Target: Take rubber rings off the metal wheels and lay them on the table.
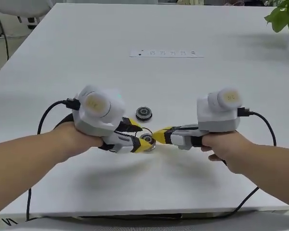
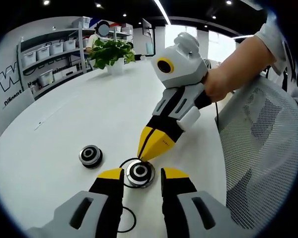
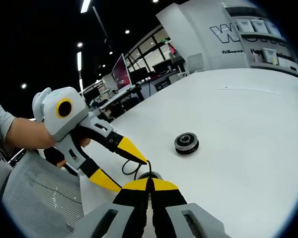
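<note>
Jaws of the left gripper (image 1: 139,136) stand parted at the lower middle of the head view, one yellow tip on each side of a small metal wheel (image 2: 140,172) that lies flat on the white bench (image 1: 135,72). In the left gripper view the wheel sits low and centre between those tips, close to both; whether either tip touches it I cannot tell.

The right gripper (image 1: 156,136) reaches in from the right of the head view. Its jaws are pressed together to a point right at the wheel's far edge. A thin black rubber ring (image 2: 122,167) bulges off the wheel's left side in the left gripper view and runs up to that closed point, so the right jaws have it pinched. In the right gripper view the same ring shows as a black loop just above the closed yellow tips, low in the frame, with the wheel half hidden behind them.

A second wheel (image 1: 144,113) lies on the bench just above the two grippers in the head view, apart from both. A loose ring (image 2: 134,215) lies flat at the bottom of the left gripper view, between the grey bases of the left jaws. A socket strip (image 1: 166,53) is set in the bench at the upper middle of the head view, and a plant (image 1: 284,17) leans in at the upper right corner. A mesh chair (image 2: 258,148) stands at the right side of the left gripper view.
</note>
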Motion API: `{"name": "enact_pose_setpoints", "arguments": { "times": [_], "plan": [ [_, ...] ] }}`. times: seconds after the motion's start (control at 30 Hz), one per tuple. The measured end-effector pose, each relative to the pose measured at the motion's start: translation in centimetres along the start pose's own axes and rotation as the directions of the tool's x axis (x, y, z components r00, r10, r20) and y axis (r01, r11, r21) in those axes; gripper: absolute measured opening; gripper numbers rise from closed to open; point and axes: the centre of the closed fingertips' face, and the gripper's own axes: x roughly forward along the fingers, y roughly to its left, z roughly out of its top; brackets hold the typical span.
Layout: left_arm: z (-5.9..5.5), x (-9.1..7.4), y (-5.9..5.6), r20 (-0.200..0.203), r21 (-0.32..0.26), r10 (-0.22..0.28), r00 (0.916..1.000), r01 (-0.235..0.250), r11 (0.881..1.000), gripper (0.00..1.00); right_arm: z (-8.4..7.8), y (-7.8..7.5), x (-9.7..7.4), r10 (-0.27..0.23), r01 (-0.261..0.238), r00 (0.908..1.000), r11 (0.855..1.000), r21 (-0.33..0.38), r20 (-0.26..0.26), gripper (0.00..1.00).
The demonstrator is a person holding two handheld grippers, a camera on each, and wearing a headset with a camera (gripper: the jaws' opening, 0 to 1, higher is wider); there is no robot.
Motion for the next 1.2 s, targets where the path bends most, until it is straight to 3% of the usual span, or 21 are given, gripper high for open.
{"name": "enact_pose_setpoints", "arguments": {
  "times": [0.63, 1.2],
  "plan": [
    [1.1, -2.2, -0.3, 0.067, -0.025, 0.001, 0.9978, 0.001, 1.000, 0.48, 0.9, 0.2, -0.1, 0.018, -0.018, 0.9995, 1.000, 0.013, 0.025, 0.00],
    [1.1, -5.4, -0.1, 0.109, -0.045, 0.029, 0.9937, -0.024, 0.999, 0.62, 2.1, 1.8, 0.7, 0.066, -0.066, 0.9973, 0.998, -0.001, 0.031, 0.00]
  ]
}}
